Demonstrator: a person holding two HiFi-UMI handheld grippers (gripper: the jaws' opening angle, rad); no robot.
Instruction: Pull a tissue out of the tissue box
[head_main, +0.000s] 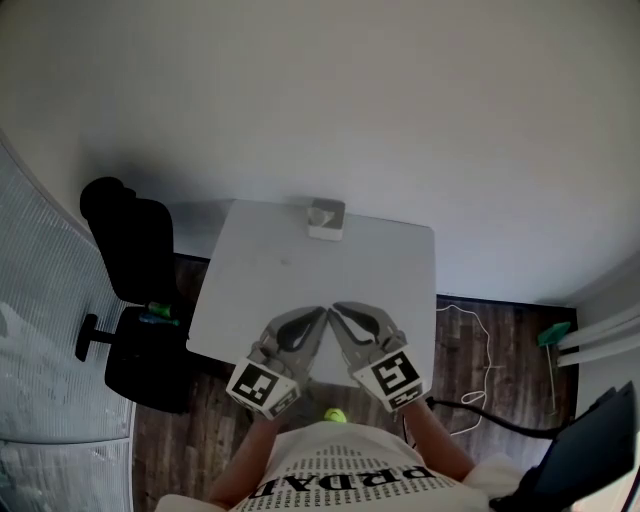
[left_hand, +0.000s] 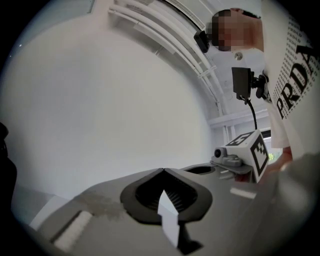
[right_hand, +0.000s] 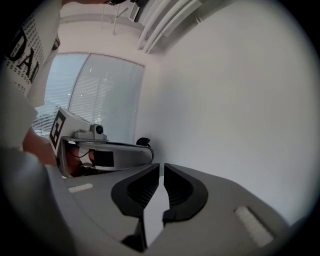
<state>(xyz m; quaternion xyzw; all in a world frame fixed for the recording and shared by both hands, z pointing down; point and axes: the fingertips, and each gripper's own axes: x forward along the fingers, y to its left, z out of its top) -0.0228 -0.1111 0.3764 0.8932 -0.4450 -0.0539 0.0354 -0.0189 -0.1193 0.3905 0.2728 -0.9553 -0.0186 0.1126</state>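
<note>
two hand-held grey grippers with black jaw pads and marker cubes sit side by side over the near edge of a white rectangular table (head_main: 300, 280). their tips angle in towards each other, almost meeting. the left gripper (head_main: 318, 318) and the right gripper (head_main: 341, 312) are both well apart from the small pale tissue box (head_main: 326, 218). the box stands at the middle of the table's far edge, against the wall, with a tissue poking up from its top. this looks like a ready pose, with the reach across the bare tabletop not yet made. the box sits centred, so either gripper could go for it. the left gripper's jaws are pressed together at the tips with nothing in them. the right gripper's jaws are all but together, leaving only a thin slit, and are also empty. a black office chair (head_main: 135, 250) stands to the left of the table.
</note>
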